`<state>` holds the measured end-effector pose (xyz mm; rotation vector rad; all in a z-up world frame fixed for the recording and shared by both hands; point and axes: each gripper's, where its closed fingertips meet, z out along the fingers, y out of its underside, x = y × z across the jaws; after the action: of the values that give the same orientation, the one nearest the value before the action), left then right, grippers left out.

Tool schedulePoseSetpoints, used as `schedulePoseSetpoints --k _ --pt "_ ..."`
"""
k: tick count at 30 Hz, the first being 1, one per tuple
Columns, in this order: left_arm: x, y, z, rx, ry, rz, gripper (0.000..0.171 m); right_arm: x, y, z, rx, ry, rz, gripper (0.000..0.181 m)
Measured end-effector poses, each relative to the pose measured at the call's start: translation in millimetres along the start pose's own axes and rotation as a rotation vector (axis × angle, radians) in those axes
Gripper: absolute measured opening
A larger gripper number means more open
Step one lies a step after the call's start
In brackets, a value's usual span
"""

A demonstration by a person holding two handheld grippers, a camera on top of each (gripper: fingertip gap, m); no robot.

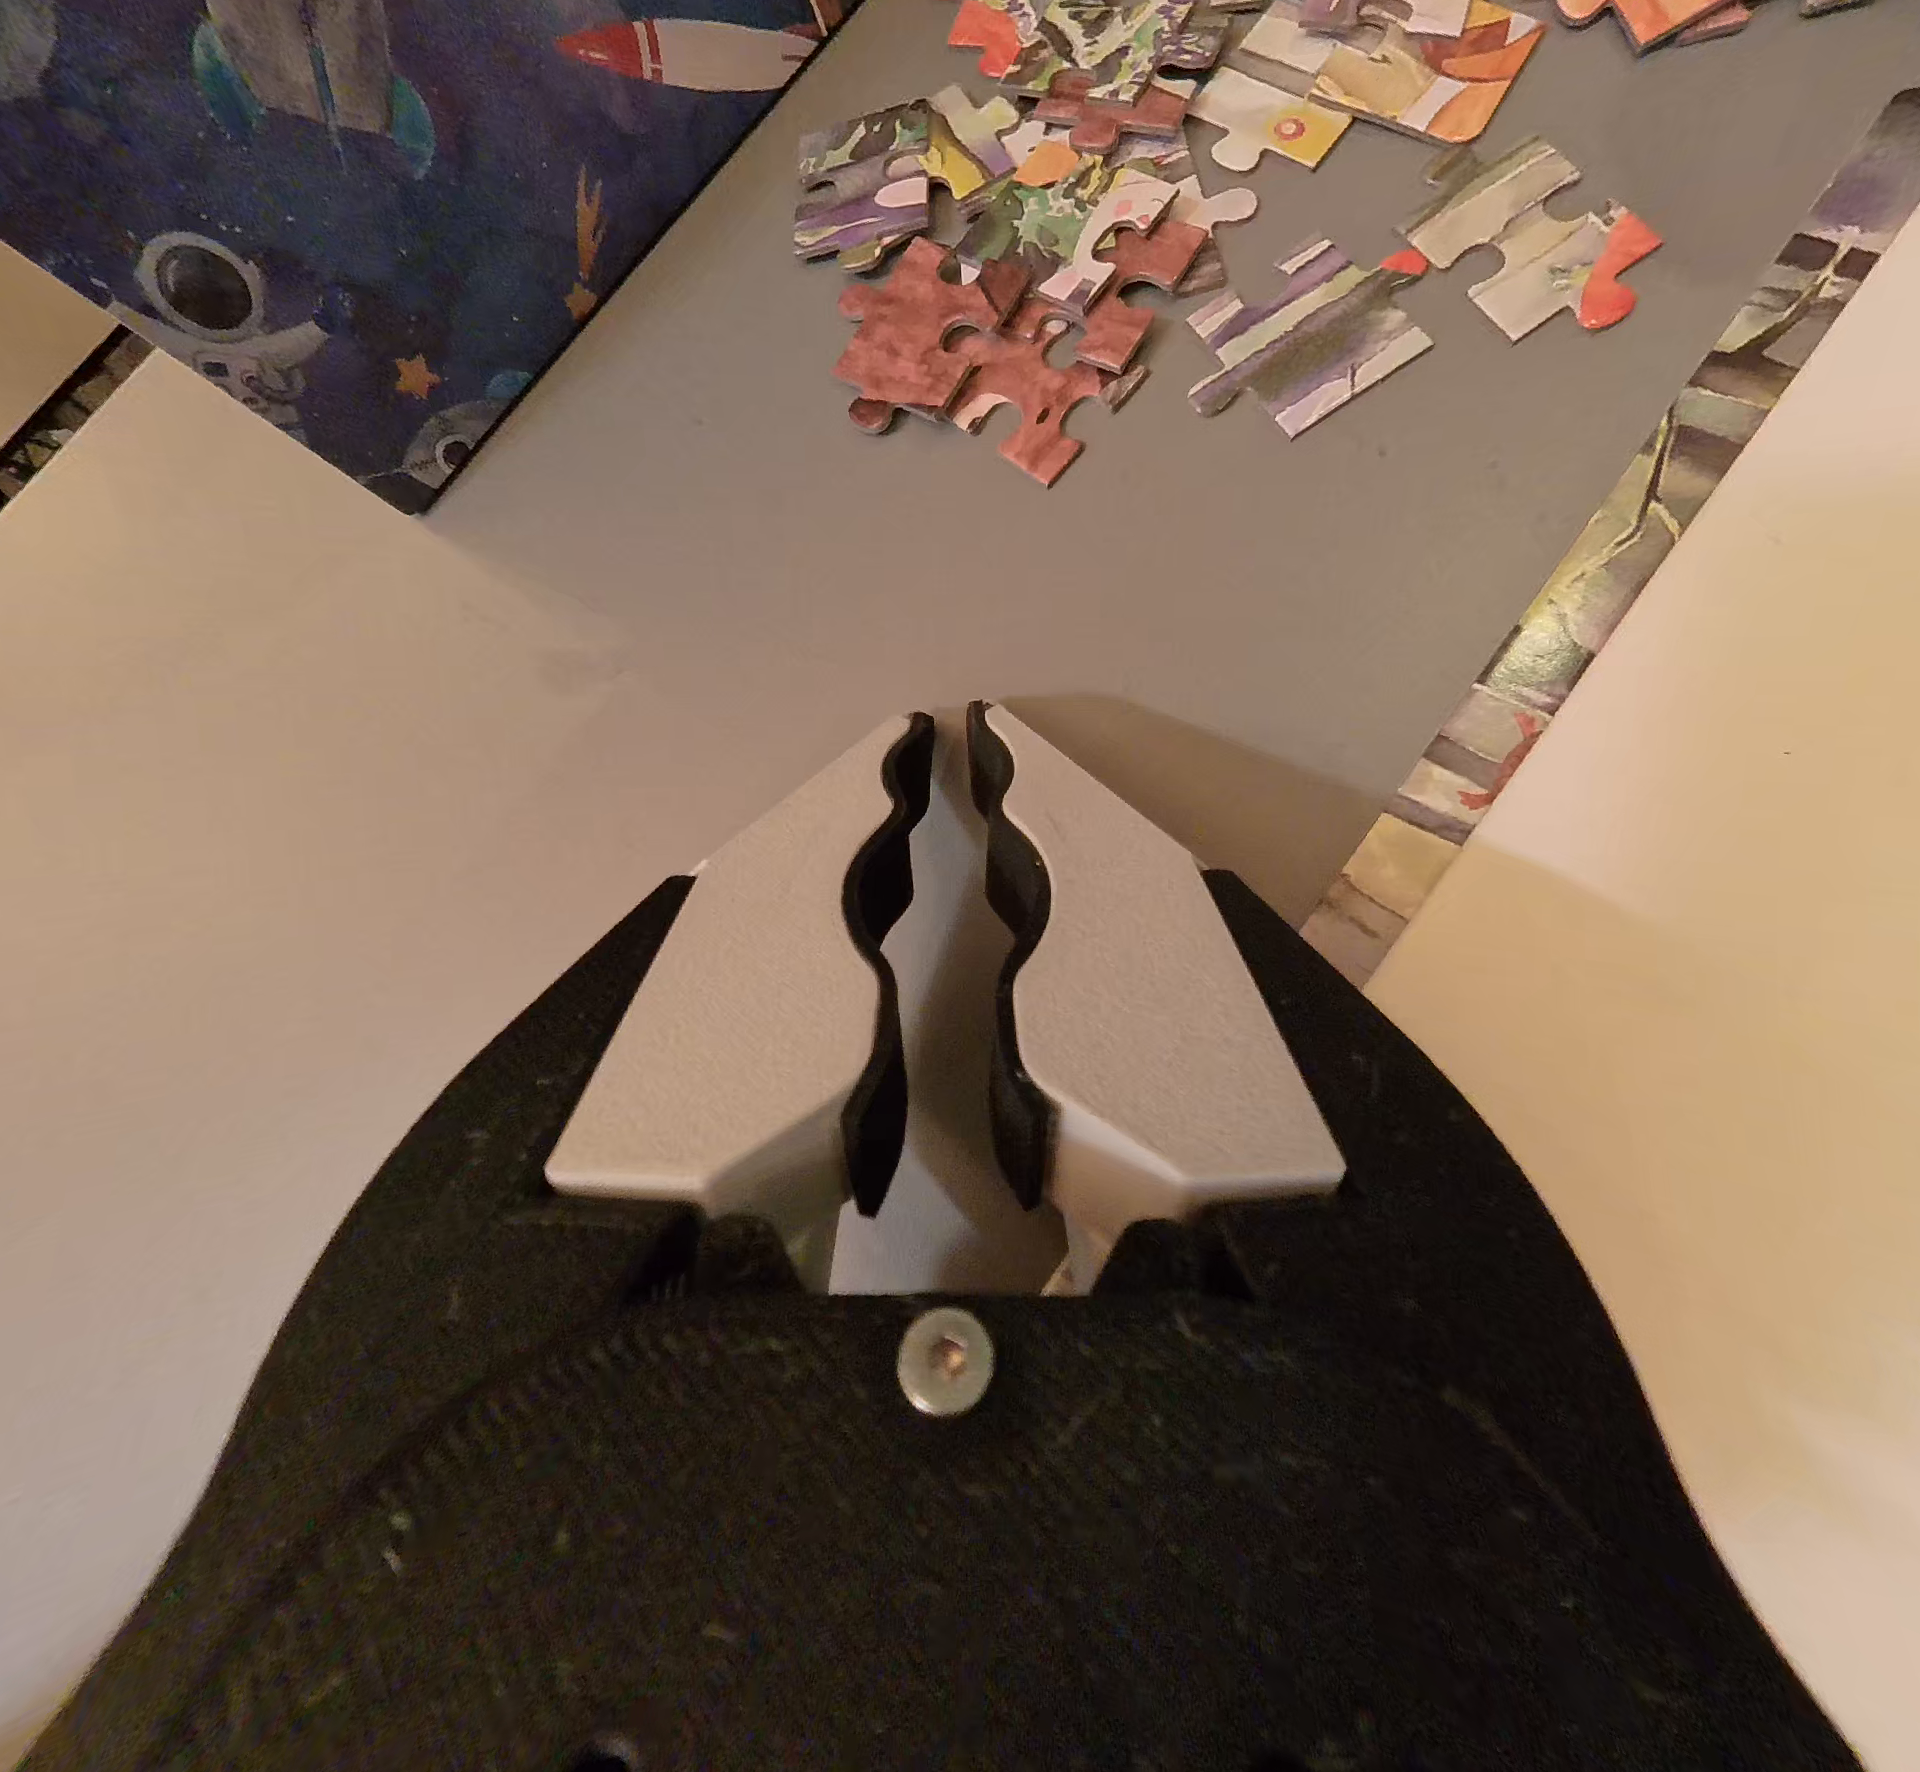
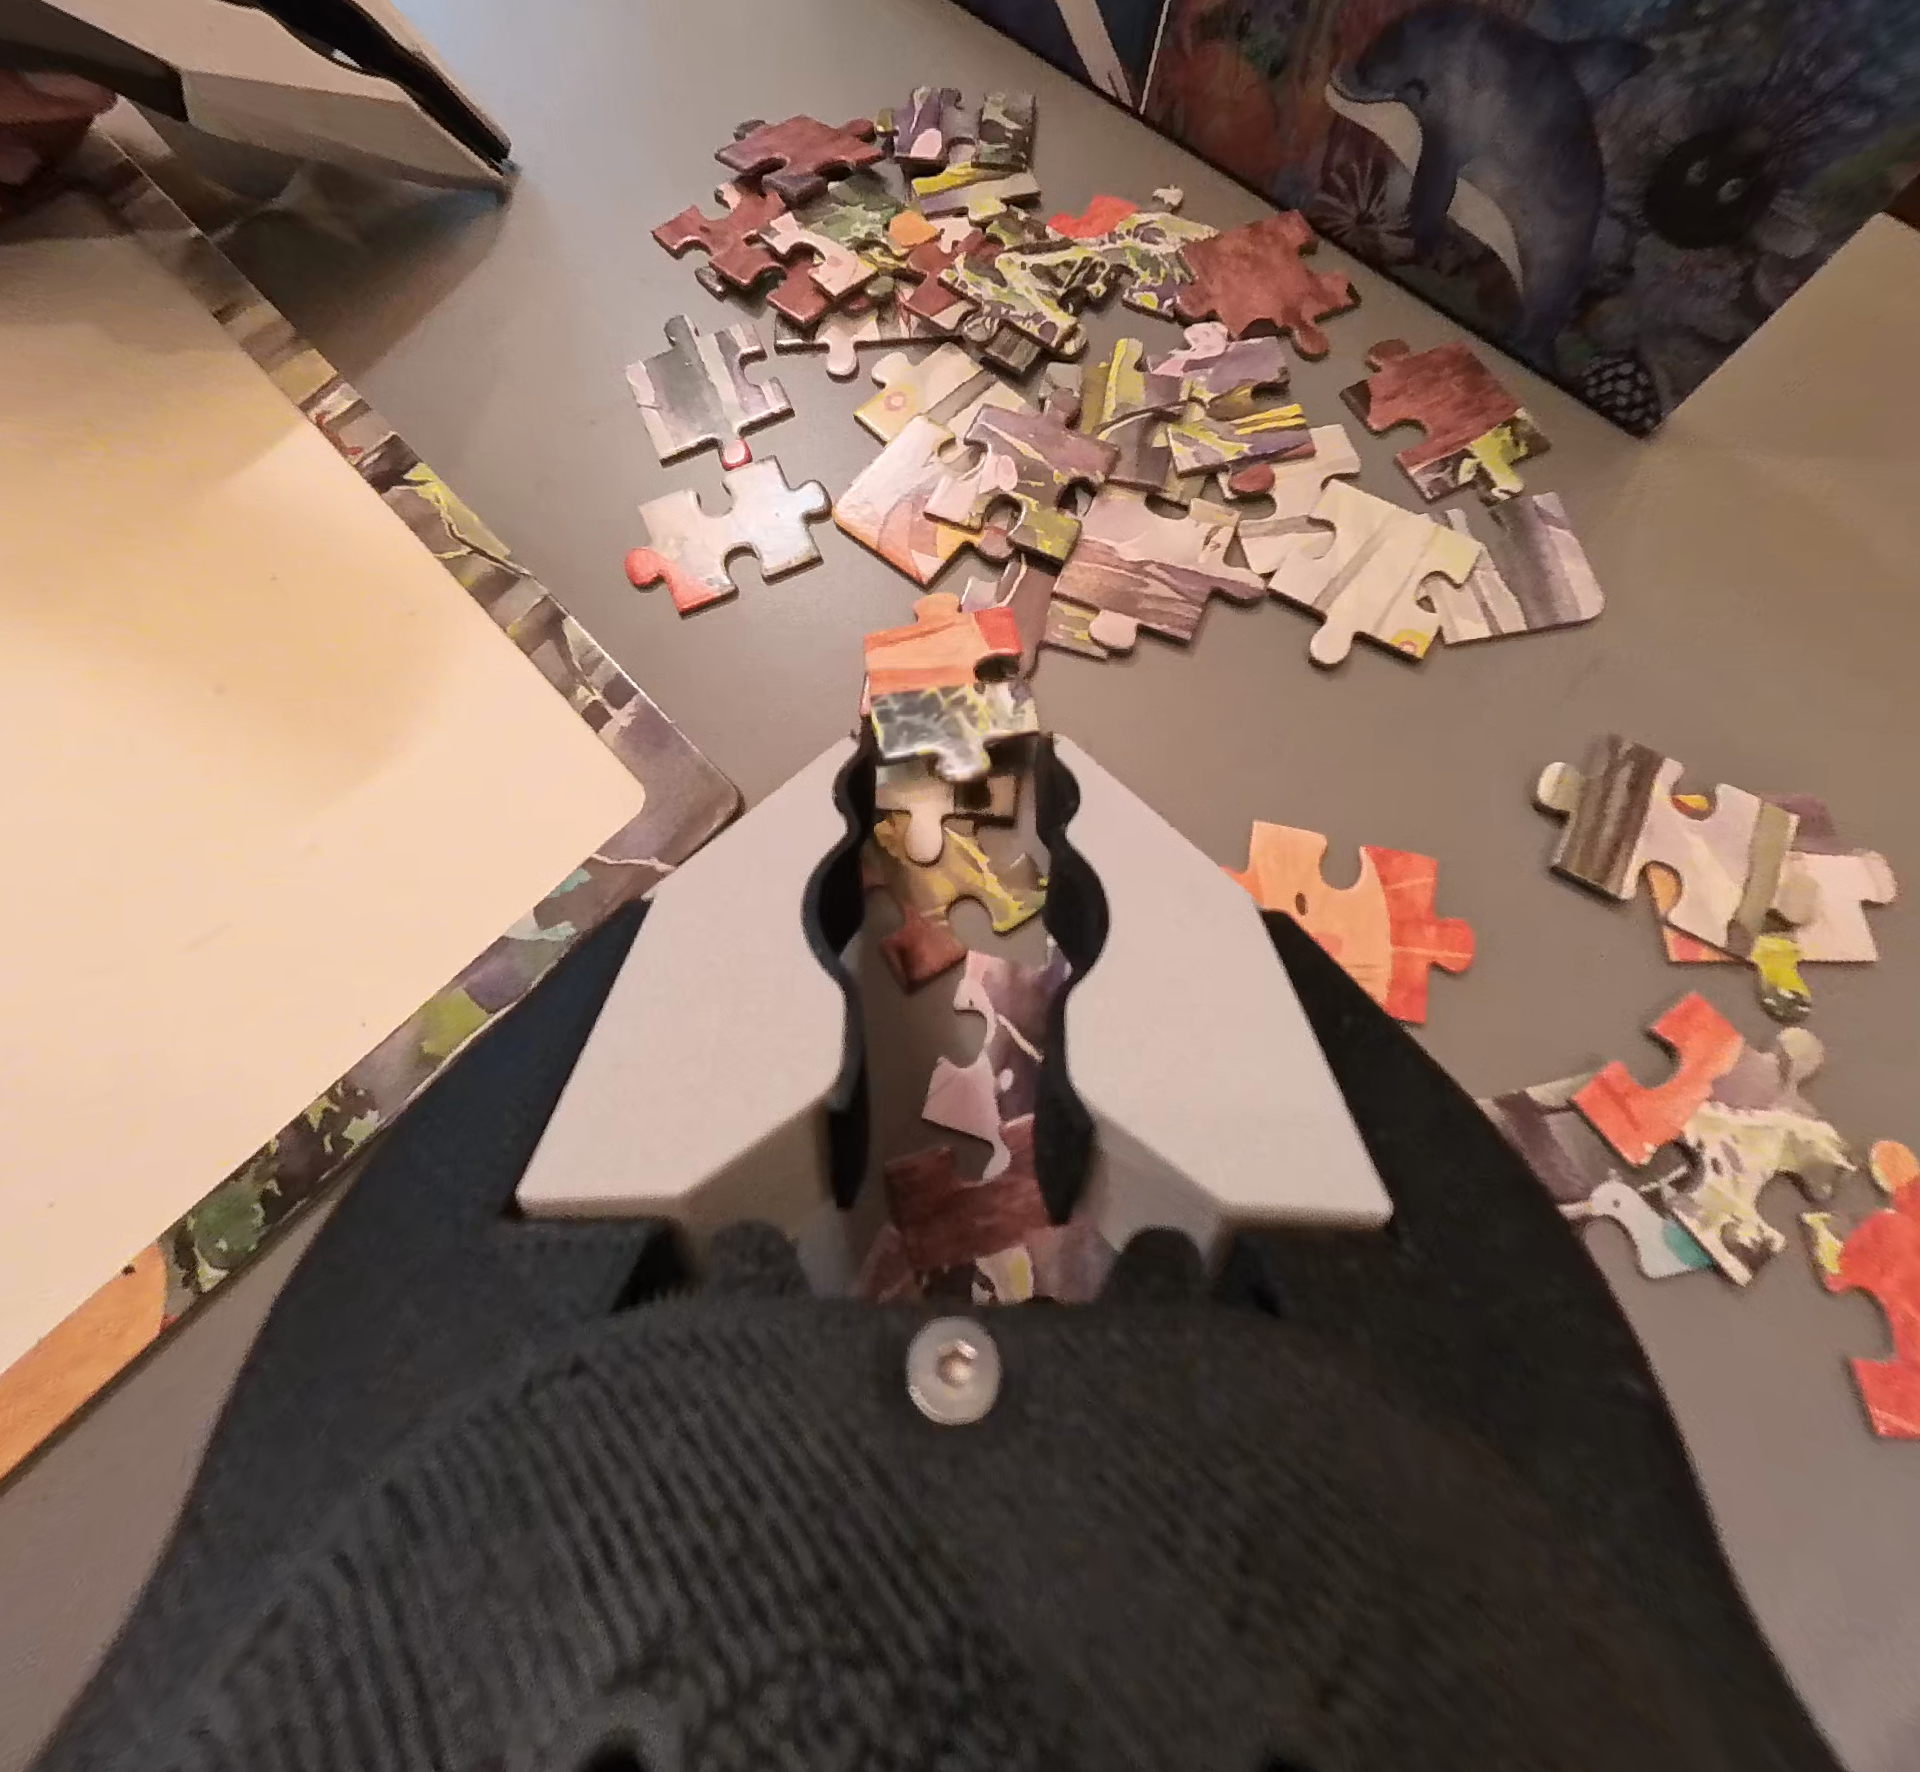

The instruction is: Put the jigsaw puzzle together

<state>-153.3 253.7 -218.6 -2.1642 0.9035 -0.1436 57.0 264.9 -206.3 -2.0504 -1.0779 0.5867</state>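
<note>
**Holding one piece above the loose pile**

Gripping a green and dark puzzle piece [image 2: 951,720] at its tips, the right gripper [image 2: 951,735] hangs over the grey table [image 2: 1714,600]. The heap of loose pieces [image 2: 1091,392] lies just beyond it, and a few more pieces [image 2: 1714,860] are scattered to the right, apart from the heap. The left gripper [image 1: 951,720] holds nothing; its jaws stand almost together, with only a thin gap. It is above the cream puzzle board [image 2: 260,600], which has a painted border and lies on the left side of the table. At the far edge stands a dark blue picture box [image 1: 343,143] with rockets and sea animals. I can read no writing anywhere. Bare table remains between board and heap.
</note>
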Motion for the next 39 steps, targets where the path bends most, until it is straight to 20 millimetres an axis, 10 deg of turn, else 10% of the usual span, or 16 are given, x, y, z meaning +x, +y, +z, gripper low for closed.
schedulePoseSetpoints --k 32,39 --pt "0 0 -1 0.007 0.076 -0.089 0.01 -37 -41 -18 0.221 -0.116 -0.102 0.02" --pt "0 0 -1 0.006 0.077 -0.089 0.01 -80 -49 -26 0.285 -0.317 -0.19 0.02"
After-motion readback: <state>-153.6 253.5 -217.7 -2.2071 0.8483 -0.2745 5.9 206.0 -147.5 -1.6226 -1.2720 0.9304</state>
